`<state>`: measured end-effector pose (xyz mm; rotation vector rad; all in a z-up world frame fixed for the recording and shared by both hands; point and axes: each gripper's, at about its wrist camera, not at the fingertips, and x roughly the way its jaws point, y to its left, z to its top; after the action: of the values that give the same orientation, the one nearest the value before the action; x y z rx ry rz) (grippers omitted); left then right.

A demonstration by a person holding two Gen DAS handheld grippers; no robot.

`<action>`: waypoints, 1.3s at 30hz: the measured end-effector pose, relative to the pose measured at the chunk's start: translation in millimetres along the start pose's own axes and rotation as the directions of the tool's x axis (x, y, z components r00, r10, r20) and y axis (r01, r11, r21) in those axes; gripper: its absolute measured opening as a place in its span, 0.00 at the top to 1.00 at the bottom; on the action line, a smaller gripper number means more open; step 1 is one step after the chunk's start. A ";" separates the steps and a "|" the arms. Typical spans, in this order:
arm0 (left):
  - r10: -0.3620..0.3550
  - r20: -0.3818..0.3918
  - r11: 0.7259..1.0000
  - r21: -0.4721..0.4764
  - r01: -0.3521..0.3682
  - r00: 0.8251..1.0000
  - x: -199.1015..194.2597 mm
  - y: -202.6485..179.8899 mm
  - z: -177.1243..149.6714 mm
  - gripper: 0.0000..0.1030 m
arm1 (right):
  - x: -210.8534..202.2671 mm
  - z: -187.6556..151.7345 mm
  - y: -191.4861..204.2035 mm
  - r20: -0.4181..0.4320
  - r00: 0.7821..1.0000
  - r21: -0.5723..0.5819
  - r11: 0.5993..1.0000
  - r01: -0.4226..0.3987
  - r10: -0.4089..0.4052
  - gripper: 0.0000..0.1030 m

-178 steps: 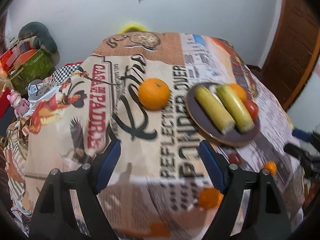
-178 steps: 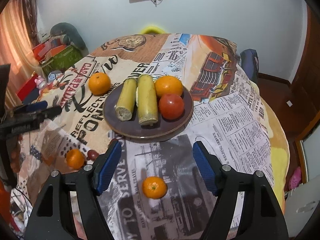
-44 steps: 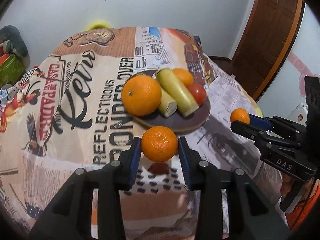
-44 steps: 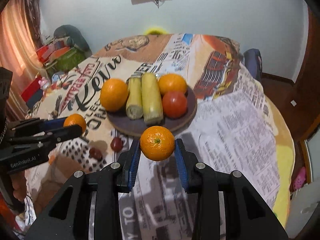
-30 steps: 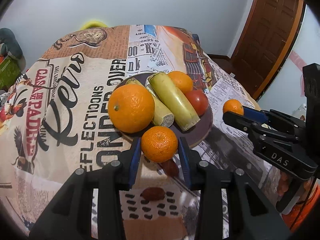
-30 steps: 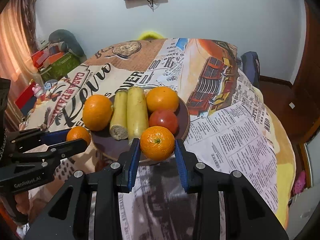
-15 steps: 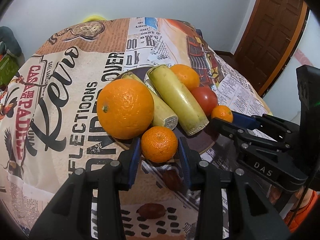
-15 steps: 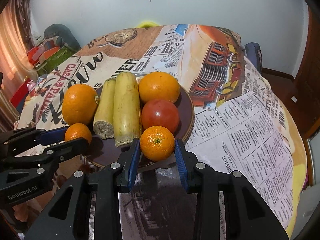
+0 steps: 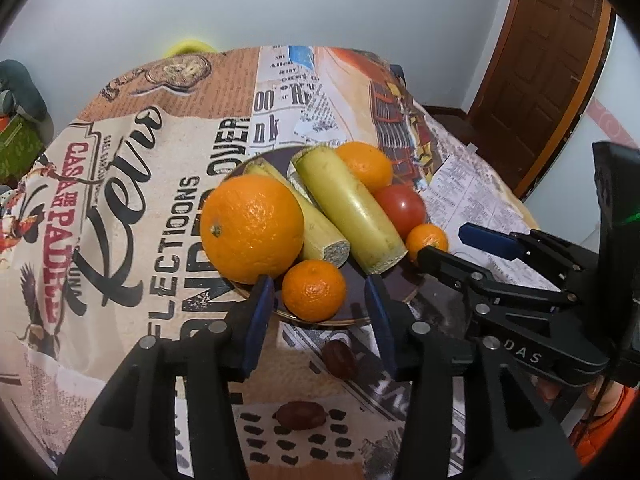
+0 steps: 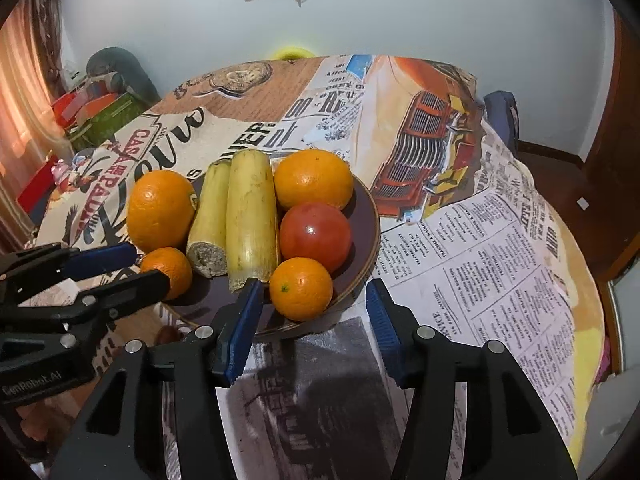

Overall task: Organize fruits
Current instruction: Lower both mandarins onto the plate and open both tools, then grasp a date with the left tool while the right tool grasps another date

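Both claws, left claw (image 9: 318, 304) and right claw (image 10: 310, 310), have just spread open, leaving each small orange (image 9: 314, 290) (image 10: 301, 288) resting at frame centre on the plate (image 10: 366, 216), so these two fruits look delivered.

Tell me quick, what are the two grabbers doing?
Left gripper: open, small orange sits loose between its fingers.
Right gripper: open, other small orange loose too.

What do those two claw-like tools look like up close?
Both are matt black plastic claws with silver screws and blue ribbed pads inside each finger. The left gripper reads "GenRobot.AI" on its side; the right gripper shows white letters "DAS". An orange sleeve shows behind the right one.
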<state>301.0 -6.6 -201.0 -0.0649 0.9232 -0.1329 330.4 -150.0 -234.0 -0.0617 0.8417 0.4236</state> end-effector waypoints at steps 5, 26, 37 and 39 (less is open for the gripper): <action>0.008 0.040 1.000 -0.009 -0.007 0.999 -24.6 2.3 -1.3 0.54 | -18.3 0.0 0.4 0.024 1.000 0.001 1.000 0.004 -0.004 0.52; 0.005 -0.068 0.999 -0.044 -0.008 0.998 -33.1 13.9 -60.5 0.54 | -56.4 -32.5 27.6 0.024 1.000 -0.039 0.999 -0.014 0.015 0.52; -0.026 -0.132 0.998 -0.052 0.020 0.991 -5.6 10.4 -72.0 0.64 | -48.4 -44.7 31.9 -0.018 0.999 -0.028 0.999 -0.039 0.039 0.52; -0.019 -0.131 0.999 -0.053 0.012 0.991 -3.4 12.2 -72.9 0.68 | -46.6 -45.0 34.2 -0.025 0.999 -0.030 0.999 -0.045 0.044 0.51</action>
<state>241.8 6.1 -243.6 -0.1121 1.0582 -0.1286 257.8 -144.3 -226.1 -0.0763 0.8614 0.4787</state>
